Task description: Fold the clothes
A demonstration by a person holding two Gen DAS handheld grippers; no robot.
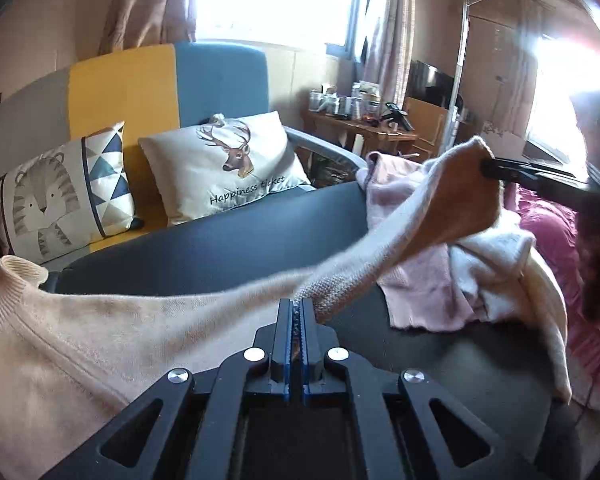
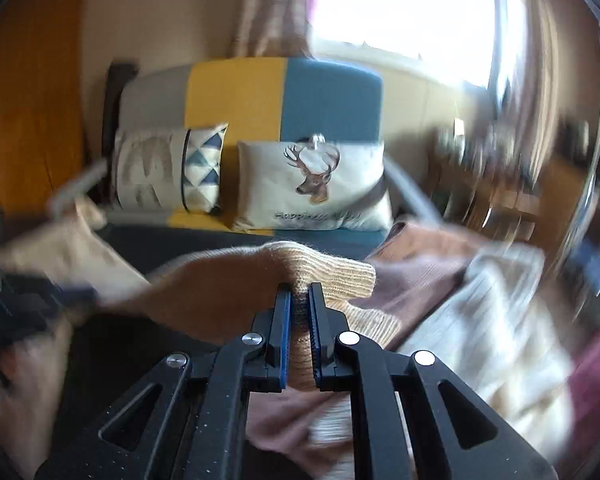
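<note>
A beige knit sweater (image 1: pixel 80 332) lies across the dark table (image 1: pixel 228 256), its body at the lower left. My left gripper (image 1: pixel 296 305) is shut on the sweater's fabric where a sleeve begins. The sleeve stretches up to the right, and its ribbed cuff (image 1: pixel 466 176) is pinched by my right gripper (image 1: pixel 485 169), which reaches in from the right. In the blurred right wrist view, my right gripper (image 2: pixel 300 290) is shut on the ribbed cuff (image 2: pixel 340 276), with knit fabric filling the narrow gap between its pads.
A heap of pink and white clothes (image 1: pixel 452 264) lies on the table's right side. Behind the table stands a sofa (image 1: pixel 220 76) with a tiger cushion (image 1: pixel 60 196) and a deer cushion (image 1: pixel 232 168). A cluttered wooden side table (image 1: pixel 364 124) stands at the back right.
</note>
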